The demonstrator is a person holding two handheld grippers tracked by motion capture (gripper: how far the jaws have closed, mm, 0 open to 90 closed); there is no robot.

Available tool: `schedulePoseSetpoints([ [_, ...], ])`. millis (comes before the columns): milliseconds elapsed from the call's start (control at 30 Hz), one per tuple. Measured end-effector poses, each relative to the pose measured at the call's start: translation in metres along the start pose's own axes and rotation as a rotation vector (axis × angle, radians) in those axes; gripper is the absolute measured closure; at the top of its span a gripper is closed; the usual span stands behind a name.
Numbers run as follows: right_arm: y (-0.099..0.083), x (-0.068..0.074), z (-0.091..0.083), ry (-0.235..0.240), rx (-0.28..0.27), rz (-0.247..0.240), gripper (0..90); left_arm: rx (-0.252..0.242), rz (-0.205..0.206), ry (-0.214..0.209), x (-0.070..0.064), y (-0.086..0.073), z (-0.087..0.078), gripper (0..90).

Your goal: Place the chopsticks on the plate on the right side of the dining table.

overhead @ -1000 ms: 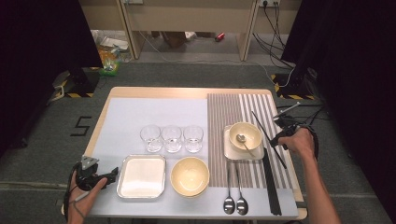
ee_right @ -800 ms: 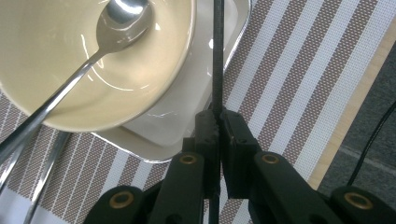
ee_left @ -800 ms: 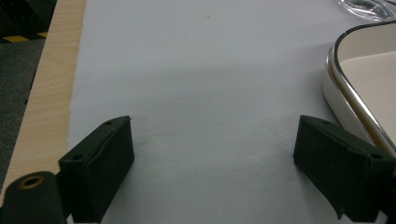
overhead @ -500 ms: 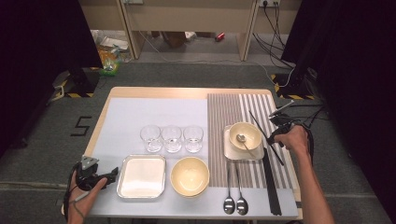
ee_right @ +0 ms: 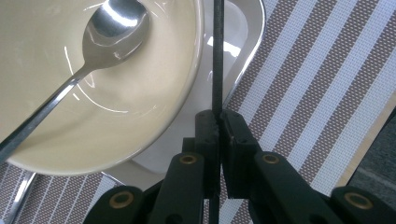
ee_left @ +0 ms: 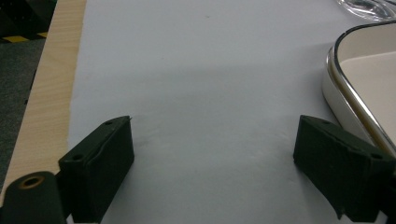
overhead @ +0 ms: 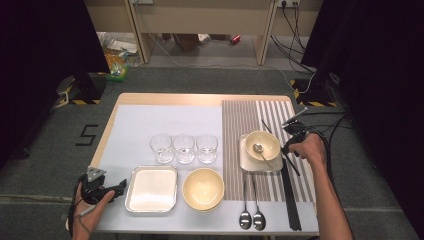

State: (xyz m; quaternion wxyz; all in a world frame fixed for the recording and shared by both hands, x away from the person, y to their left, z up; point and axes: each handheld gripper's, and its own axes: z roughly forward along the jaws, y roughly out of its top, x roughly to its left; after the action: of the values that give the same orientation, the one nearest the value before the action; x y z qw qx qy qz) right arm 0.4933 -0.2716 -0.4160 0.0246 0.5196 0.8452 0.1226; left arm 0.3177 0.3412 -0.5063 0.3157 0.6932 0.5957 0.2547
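My right gripper [ee_right: 218,119] is shut on a thin black chopstick [ee_right: 217,56], which runs straight up past the jaws beside a cream bowl [ee_right: 116,121]. A metal spoon [ee_right: 119,25] lies in that bowl, and the bowl rests on a square white plate [ee_right: 243,28]. In the high view the right gripper [overhead: 291,139] hovers just right of the bowl [overhead: 262,145], with the chopstick [overhead: 272,132] slanting across the striped mat. At the table's near left corner my left gripper [overhead: 120,187] stands open. Nothing is between its jaws [ee_left: 217,158], which face bare white mat.
A metal tray [overhead: 151,189] lies right of the left gripper, its rim [ee_left: 348,88] close to one jaw. Beside it sits a second cream bowl [overhead: 203,188]. Three glasses [overhead: 184,148] stand in a row mid-table. Two spoons [overhead: 251,217] and more black chopsticks [overhead: 290,200] lie on the striped mat [overhead: 240,120].
The right hand has shifted a little farther away along the bowl's right side, carrying the chopstick with it. The left gripper has stayed put.
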Motion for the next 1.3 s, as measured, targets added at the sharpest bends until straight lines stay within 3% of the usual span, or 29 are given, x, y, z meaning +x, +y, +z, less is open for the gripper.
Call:
schedulePoseSetpoints([
  [767, 0.008, 0.002, 0.015, 0.019, 0.027, -0.037, 86.0, 0.0, -0.001, -0.001, 0.0, 0.0, 0.0, 11.1],
  [1300, 0.004, -0.002, 0.015, 0.038, -0.01, -0.033, 84.1, 0.0, 0.0, -0.001, 0.0, 0.0, 0.0, 11.1],
])
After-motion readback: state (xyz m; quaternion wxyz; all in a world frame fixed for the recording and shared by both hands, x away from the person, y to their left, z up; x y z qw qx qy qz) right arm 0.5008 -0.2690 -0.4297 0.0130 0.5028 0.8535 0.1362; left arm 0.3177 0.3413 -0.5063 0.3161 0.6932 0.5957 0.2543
